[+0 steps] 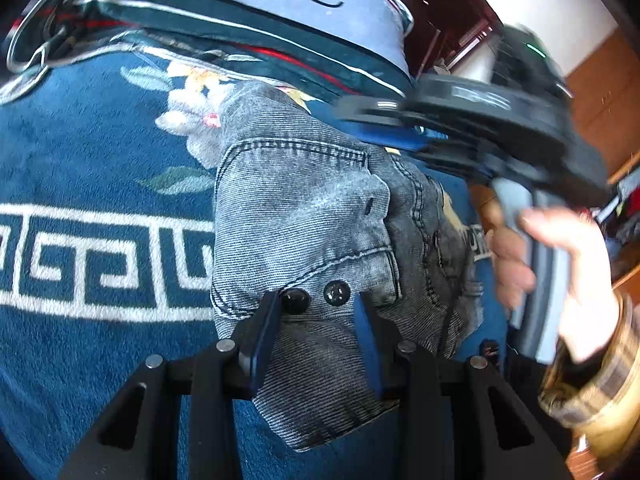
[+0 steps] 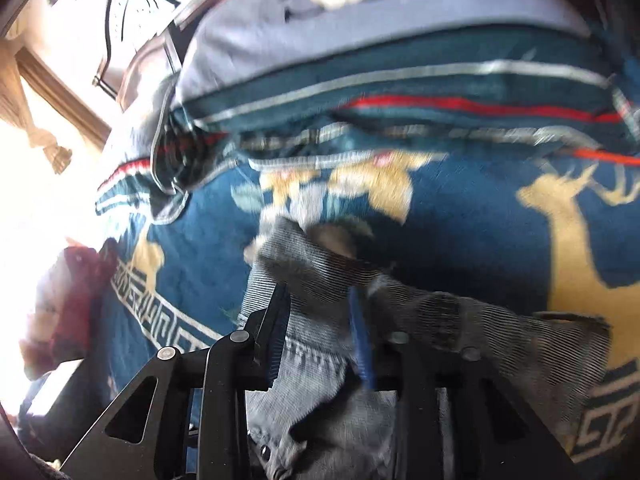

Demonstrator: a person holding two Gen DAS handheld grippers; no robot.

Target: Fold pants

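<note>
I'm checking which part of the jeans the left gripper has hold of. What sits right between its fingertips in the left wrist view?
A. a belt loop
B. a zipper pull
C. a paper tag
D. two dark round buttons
D: two dark round buttons lie on the grey denim pants between the fingertips of the left gripper, with the waistband fabric running down between the fingers.

The pants are lying bunched on the blanket, with the left gripper sitting at their near edge, cloth between its fingers. The right gripper is hanging to their right. Pillows are lying stacked on the far side.
</note>
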